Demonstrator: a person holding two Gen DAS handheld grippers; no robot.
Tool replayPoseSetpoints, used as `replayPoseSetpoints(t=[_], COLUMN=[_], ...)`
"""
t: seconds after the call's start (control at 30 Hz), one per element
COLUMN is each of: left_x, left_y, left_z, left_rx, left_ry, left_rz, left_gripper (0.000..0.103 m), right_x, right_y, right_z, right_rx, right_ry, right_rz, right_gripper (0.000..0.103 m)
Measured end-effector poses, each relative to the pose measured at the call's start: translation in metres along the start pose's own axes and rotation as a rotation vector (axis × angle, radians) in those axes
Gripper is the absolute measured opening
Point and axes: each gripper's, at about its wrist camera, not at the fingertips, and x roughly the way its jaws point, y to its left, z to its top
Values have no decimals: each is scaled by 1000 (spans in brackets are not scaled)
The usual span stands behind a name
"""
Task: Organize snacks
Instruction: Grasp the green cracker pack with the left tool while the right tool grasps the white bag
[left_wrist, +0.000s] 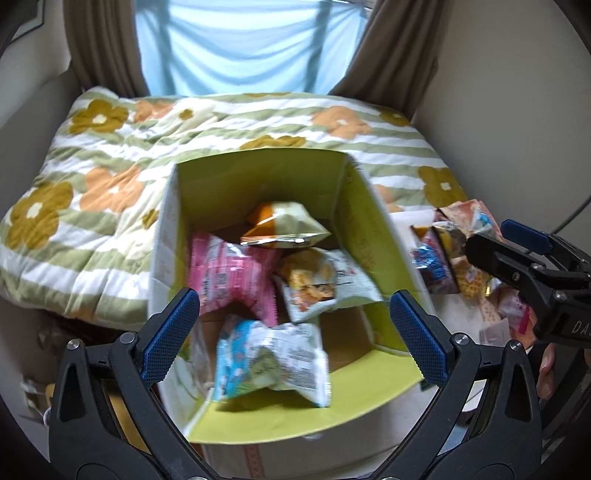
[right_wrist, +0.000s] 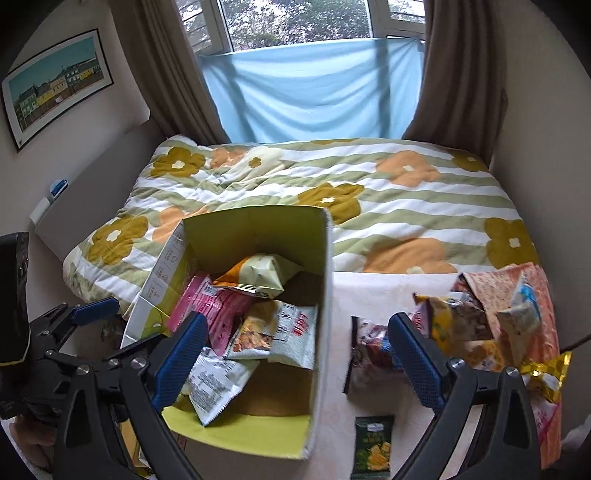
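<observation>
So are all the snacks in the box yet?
Not yet. Four packets sit in the box, like the pink packet. Both the left gripper and right gripper are open and empty. A pile of snacks and a green packet wait outside.

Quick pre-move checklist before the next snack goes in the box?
1. Left claw open, empty: ok.
2. Right claw open, empty: ok.
3. Box open, flaps clear of the opening: ok.
4. Room in box: ok, bare bottom shows near the front.
5. Snack pile right of box, in reach: ok.
6. Green packet lying apart from the pile, easy to pinch: ok.
</observation>
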Motion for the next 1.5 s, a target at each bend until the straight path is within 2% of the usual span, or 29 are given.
replayPoseSetpoints(t=[0.2, 0.53, 0.63, 0.8, 1.0, 1.23, 1.37, 1.5], left_x=[-12, -20, -15, 11, 53, 113, 144, 163], left_y=[-51, -150, -180, -208, -219, -222, -219, -214], left_z=[-15, -70, -96, -134, -162, -166, -162, -164], left_rx=[-5, -21, -21, -30, -62, -55, -37, -41], left_ry=[-26, -18, -3, 60, 127, 185, 211, 234], left_rz=[-11, -11, 5, 40, 70, 70, 72, 75], left_gripper=[102, 102, 102, 102, 102, 100, 84, 80], right_x=[-40, -92, -99, -98, -70, -39, -23, -7], right_y=[-49, -133, -153, -181, -210, -219, -225, -229], right_z=[-17, -73, -95, -134, -179, -210, -219, -225], right_rx=[34, 66, 84, 98, 141, 176, 218, 221], right_ry=[-37, -13, -27, -35, 30, 52, 50, 60], right_rz=[-41, -75, -73, -87, -143, -193, -214, -239], right_gripper=[97, 97, 99, 102, 102, 102, 102, 102])
